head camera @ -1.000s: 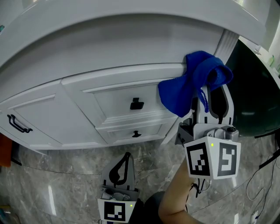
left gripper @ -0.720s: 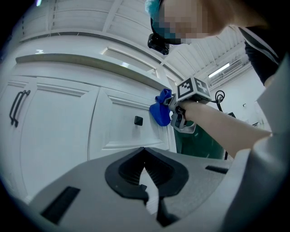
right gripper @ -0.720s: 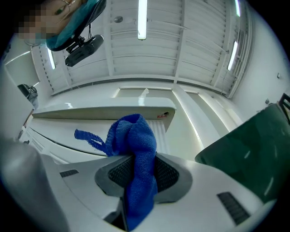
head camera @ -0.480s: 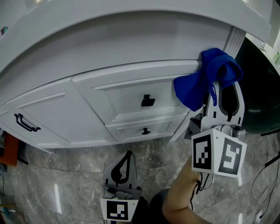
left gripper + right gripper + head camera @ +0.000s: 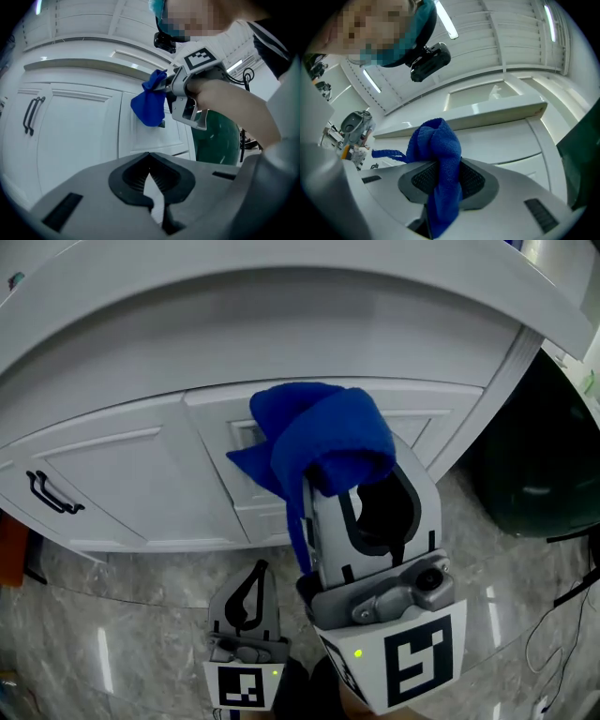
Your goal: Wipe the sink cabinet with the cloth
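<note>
Right hand-held gripper (image 5: 361,488) clamping cloth (image 5: 323,432), drawer (image 5: 417,432) partly hidden, left hand-held gripper (image 5: 258,573) closed

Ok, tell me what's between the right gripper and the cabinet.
The blue cloth, clamped in the right gripper and bunched ahead of it toward the cabinet front; head view shows it.

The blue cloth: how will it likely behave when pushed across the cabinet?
Probably floppy: the blue cloth bunches and droops over the right hand-held gripper, with one tail hanging loose. Likely light, since a pinch on one fold carries it all. Its nubby weave suggests it would drag rather than slip on the sink cabinet.
</note>
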### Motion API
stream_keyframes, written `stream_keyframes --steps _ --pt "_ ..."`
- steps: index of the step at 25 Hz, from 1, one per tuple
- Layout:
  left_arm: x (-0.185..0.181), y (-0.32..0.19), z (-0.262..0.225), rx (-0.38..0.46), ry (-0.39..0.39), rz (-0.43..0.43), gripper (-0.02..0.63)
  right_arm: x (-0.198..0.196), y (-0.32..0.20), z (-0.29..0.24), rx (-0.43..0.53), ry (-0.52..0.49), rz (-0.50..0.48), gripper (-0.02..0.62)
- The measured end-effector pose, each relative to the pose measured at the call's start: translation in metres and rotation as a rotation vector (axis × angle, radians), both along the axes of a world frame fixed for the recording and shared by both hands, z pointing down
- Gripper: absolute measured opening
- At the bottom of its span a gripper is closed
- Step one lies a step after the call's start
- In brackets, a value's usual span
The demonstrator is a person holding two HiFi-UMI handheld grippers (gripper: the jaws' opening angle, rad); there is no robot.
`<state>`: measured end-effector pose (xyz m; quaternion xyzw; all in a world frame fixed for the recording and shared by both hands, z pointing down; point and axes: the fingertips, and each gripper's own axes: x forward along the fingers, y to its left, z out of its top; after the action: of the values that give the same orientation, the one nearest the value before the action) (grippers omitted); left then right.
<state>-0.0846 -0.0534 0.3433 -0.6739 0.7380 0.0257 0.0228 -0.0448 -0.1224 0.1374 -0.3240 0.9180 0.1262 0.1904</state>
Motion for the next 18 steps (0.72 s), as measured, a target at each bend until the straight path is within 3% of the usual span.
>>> stream_keyframes --steps 8,13,18 --pt "-0.007 0.000 0.005 -0.001 0.017 -0.003 0.000 -0.047 0.007 0.042 -0.148 0.091 -0.116 0.117" --pt "-0.010 -0.001 0.006 0.002 0.028 -0.004 0.000 -0.077 0.017 0.058 -0.151 0.148 -0.170 0.117" --pt "-0.011 -0.002 0.009 -0.008 0.046 -0.019 0.000 -0.089 0.013 0.075 -0.154 0.189 -0.134 0.117"
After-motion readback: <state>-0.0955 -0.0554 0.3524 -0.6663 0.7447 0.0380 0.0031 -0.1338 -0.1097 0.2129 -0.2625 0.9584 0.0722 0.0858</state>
